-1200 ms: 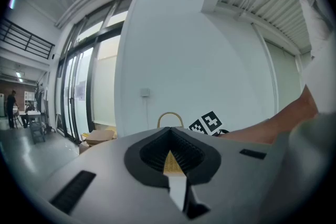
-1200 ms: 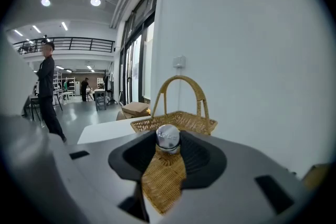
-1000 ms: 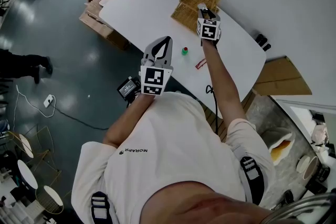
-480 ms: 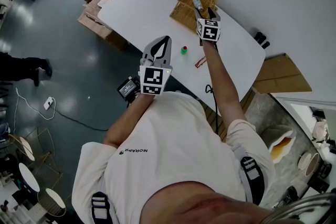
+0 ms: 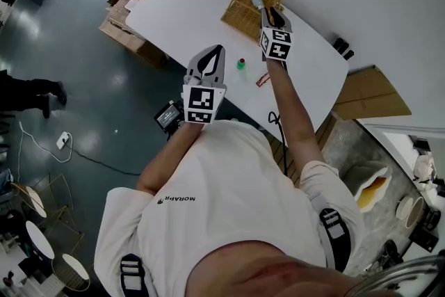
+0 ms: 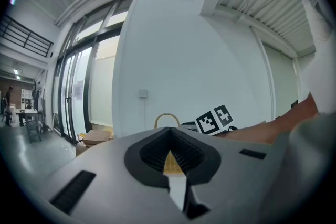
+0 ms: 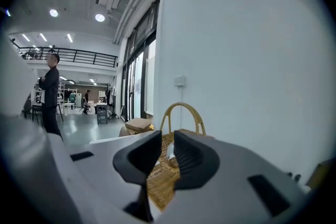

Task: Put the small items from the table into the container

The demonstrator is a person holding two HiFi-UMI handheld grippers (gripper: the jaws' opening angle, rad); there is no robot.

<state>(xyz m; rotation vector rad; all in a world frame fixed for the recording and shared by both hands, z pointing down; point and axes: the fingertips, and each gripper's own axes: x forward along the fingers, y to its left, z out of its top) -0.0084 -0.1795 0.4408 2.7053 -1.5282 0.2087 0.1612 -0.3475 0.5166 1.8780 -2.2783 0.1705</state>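
Two small things are left on the table (image 5: 188,3), both near my right forearm and well short of the wicker basket (image 5: 236,14): a little green-capped item (image 5: 241,64) and, just nearer to me, a red and white packet (image 5: 264,80). I judge both to be very light. The green one looks hard and roundish, so it may roll or squirt out if pinched off-centre; I would close squarely across its sides, low down. The packet looks flat and limp (too small in the head view to say more), so it should be the awkward one: I expect to catch it by a raised edge or corner, not try to scoop it flat off the smooth top.

My right gripper (image 5: 270,14) hangs over the basket's near side, its jaws a narrow gap apart and closing. I see nothing pressed between the pads; through the gap in the right gripper view (image 7: 168,136) show the woven bottom and a pale small piece (image 7: 169,152) that seems to lie inside the basket.

My left gripper (image 5: 217,52) is held over the table's near edge, apart from both items, its jaw tips together and holding nothing, as the left gripper view (image 6: 169,131) shows
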